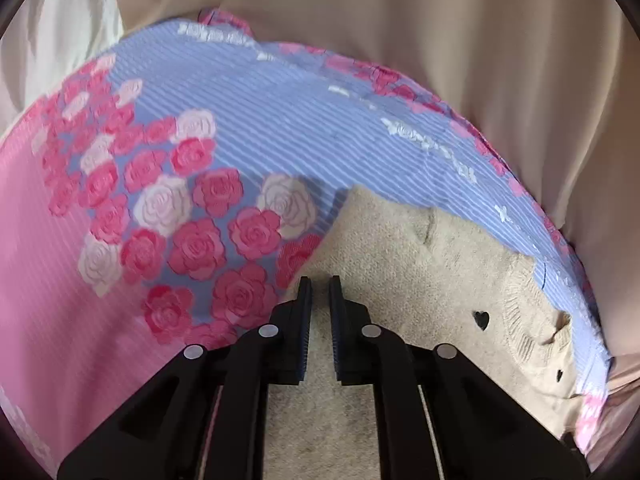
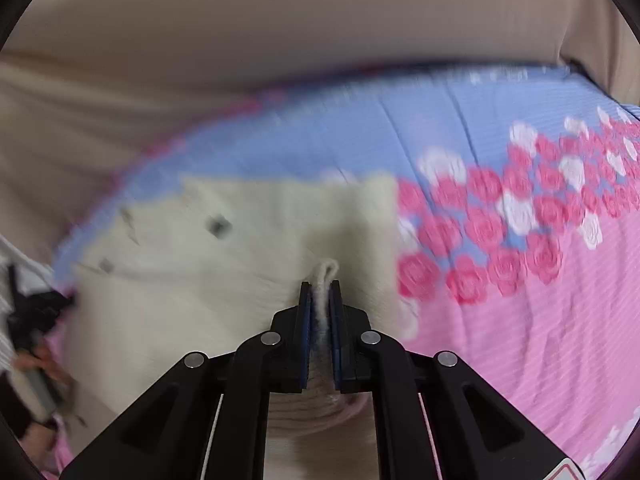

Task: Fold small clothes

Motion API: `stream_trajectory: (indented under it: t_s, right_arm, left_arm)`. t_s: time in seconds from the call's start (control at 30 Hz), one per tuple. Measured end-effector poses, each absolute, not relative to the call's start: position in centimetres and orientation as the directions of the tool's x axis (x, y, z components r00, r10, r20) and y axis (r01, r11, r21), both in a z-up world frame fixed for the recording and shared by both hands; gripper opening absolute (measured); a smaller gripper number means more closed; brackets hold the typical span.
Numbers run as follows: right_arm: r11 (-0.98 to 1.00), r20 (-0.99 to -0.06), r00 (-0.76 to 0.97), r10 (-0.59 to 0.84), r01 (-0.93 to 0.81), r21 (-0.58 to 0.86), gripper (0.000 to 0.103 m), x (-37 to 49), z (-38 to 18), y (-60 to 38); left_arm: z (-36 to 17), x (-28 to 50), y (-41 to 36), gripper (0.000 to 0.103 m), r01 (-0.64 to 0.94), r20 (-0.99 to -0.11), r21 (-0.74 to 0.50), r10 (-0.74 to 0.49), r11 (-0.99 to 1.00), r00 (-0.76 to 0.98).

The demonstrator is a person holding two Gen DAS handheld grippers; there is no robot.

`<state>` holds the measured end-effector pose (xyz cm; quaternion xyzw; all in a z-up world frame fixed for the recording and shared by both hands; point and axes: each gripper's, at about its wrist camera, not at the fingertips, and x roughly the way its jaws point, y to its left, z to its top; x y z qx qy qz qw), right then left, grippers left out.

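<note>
A small cream knit garment with little black hearts lies on a blue and pink rose-print sheet. My left gripper hovers over the garment with its jaws a small gap apart and nothing between them. In the right wrist view the same cream garment lies on the sheet. My right gripper is shut on a folded edge of the garment, which sticks up between the pads. The right view is blurred by motion.
Beige fabric rises behind the sheet in both views. A white cloth lies at the far left in the left wrist view. The other gripper and a hand show dimly at the left edge of the right wrist view.
</note>
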<state>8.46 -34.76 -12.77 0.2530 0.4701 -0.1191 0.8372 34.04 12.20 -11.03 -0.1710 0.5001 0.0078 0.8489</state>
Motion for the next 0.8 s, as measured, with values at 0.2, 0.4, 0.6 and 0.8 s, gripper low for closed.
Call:
stream_trajectory:
  t_s: [0.2, 0.4, 0.6, 0.8]
  right_arm:
    - [0.778, -0.774, 0.633, -0.018, 0.495, 0.386, 0.03, 1.1, -8.1, -34.3]
    - [0.767, -0.836, 0.541, 0.092, 0.497, 0.407, 0.034, -9.8, -10.7, -30.2]
    - [0.73, -0.865, 0.453, 0.213, 0.514, 0.449, 0.036, -18.5, -14.5, -25.8]
    - [0.705, -0.822, 0.456, 0.341, 0.454, 0.544, 0.039, -21.3, -16.0, -22.3]
  left_arm:
    - [-7.6, 28.9, 16.1, 0.046, -0.15, -0.803, -0.375, -0.24, 0.915, 0.546]
    - [-9.1, 17.8, 22.0, 0.052, -0.149, -0.858, -0.314, -0.214, 0.937, 0.467]
    - [-12.3, 7.6, 26.3, 0.052, -0.247, -0.893, -0.392, -0.302, 0.886, 0.335]
    - [-12.4, 3.4, 26.1, 0.058, -0.204, -0.888, -0.403, -0.327, 0.892, 0.323]
